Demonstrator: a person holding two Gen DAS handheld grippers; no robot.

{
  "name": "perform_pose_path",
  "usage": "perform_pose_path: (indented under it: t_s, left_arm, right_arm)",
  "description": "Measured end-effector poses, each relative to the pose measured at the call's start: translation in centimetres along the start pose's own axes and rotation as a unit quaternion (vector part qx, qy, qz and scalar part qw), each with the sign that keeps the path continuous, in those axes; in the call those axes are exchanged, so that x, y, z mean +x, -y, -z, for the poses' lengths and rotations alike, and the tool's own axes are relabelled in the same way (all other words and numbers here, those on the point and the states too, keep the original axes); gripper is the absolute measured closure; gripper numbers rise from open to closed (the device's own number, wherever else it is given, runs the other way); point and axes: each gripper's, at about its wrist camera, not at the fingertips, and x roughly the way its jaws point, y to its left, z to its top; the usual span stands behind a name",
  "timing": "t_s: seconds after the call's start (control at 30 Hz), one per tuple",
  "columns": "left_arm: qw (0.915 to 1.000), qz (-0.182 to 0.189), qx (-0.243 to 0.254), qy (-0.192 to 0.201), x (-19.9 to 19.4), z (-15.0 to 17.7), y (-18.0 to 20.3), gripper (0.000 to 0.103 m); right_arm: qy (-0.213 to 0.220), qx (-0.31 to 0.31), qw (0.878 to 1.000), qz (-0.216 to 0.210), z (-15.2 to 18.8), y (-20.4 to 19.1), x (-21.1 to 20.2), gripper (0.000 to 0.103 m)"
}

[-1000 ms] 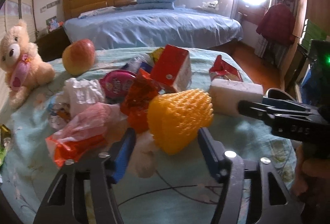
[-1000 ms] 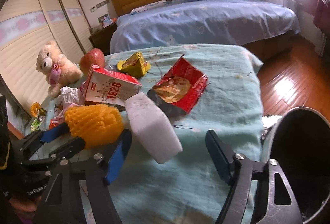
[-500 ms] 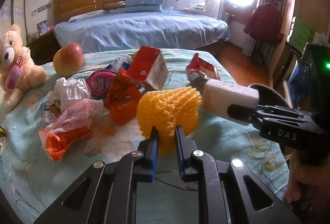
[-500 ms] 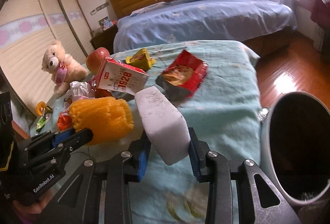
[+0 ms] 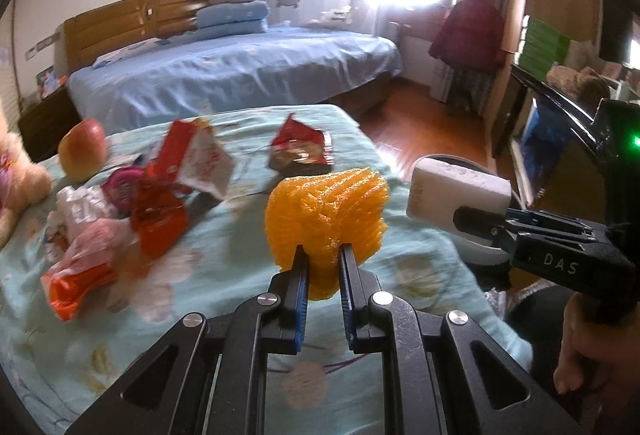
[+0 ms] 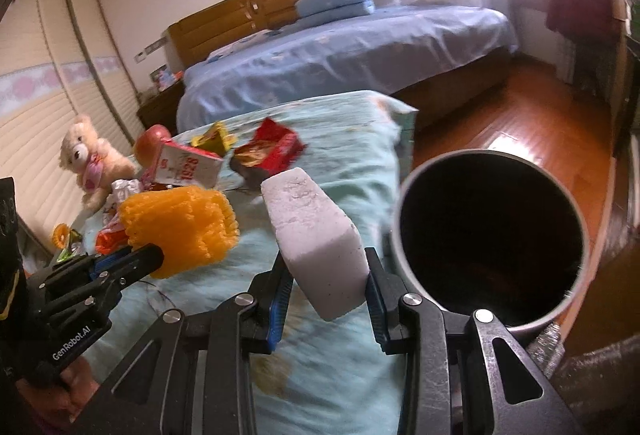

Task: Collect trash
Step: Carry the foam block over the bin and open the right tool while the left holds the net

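My left gripper (image 5: 323, 255) is shut on a yellow foam fruit net (image 5: 328, 211), held above the light-blue table cover (image 5: 224, 267). My right gripper (image 6: 326, 275) is shut on a white foam block (image 6: 316, 231), lifted off the table beside the open dark bin (image 6: 488, 231). In the left wrist view the foam block (image 5: 456, 191) and the right gripper (image 5: 480, 221) show at the right. More trash lies on the table: a red snack bag (image 5: 300, 151), a red-and-white carton (image 5: 200, 159), orange wrappers (image 5: 160, 219) and a white plastic bag (image 5: 80, 207).
An apple (image 5: 82, 151) and a teddy bear (image 6: 88, 159) sit at the table's left side. A blue bed (image 5: 240, 75) stands behind. Wooden floor (image 6: 520, 115) lies to the right. A person's hand (image 5: 588, 355) holds the right gripper.
Both grippers closed, the left on the yellow net and the right on the white block, then lifted them off the table and carried them right toward the bin.
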Motion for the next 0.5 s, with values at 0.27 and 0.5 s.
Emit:
perform_pose_path:
  t_s: [0.27, 0.5]
  left_arm:
    - [0.9997, 0.013, 0.018, -0.006, 1.4, -0.9, 1.8, 0.09]
    - [0.9992, 0.018, 0.034, -0.002, 2.7, -2.1, 3.8, 0.09]
  right_arm:
    - [0.005, 0.019, 0.999, 0.036, 0.5, 3.1, -1.4, 0.069]
    - [0.007, 0.034, 0.997, 0.063, 0.6, 5.6, -1.9, 0.069]
